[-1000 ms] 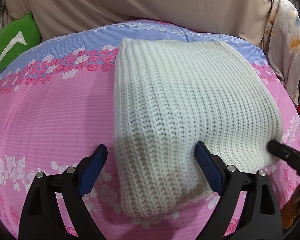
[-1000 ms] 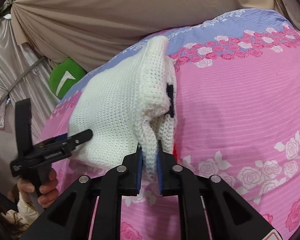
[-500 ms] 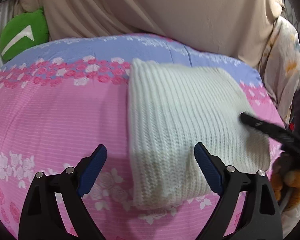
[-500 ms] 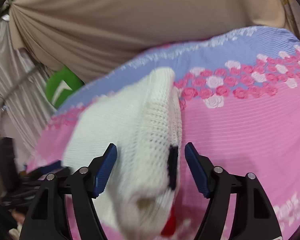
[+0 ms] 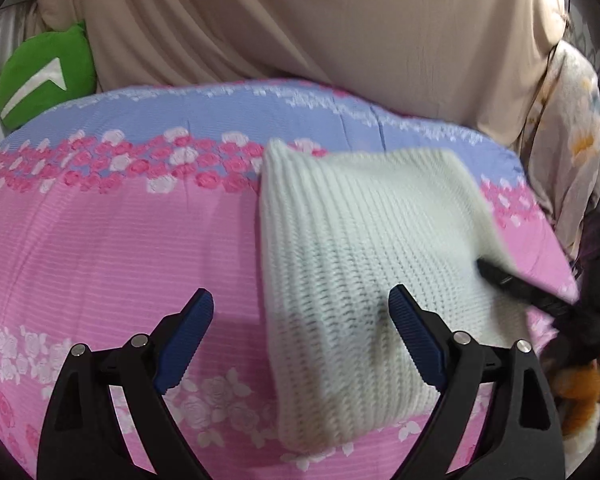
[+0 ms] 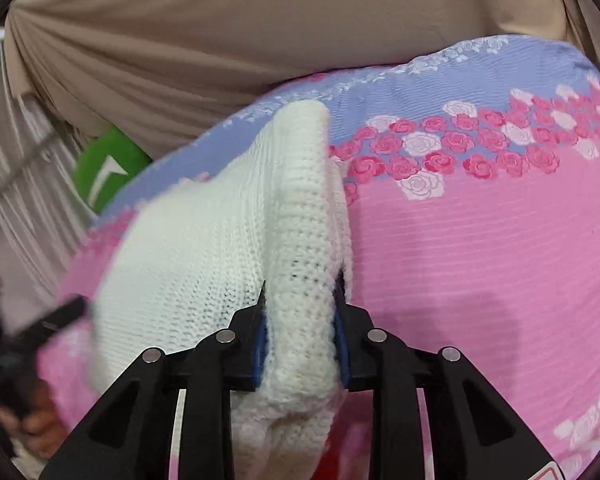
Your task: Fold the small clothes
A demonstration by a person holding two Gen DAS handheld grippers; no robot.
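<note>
A folded white knit garment (image 5: 364, 256) lies on the pink and blue floral bedspread (image 5: 112, 248). My left gripper (image 5: 300, 320) is open and empty, hovering above the garment's near left edge. My right gripper (image 6: 300, 320) is shut on the garment's thick folded edge (image 6: 296, 240); the blue pads press the knit from both sides. The right gripper's tip also shows in the left wrist view (image 5: 500, 276) at the garment's right edge. The garment's underside is hidden.
A green cushion (image 5: 44, 76) sits at the back left of the bed. Beige cloth (image 5: 300, 20) hangs behind the bed. A floral cloth (image 5: 568, 120) hangs at the right. An orange and white soft toy (image 5: 580, 392) lies by the bed's right edge.
My right gripper was shut on the edge, opened around it, and has shut on the thick fold again. My left gripper stayed open and drew back to the left.
</note>
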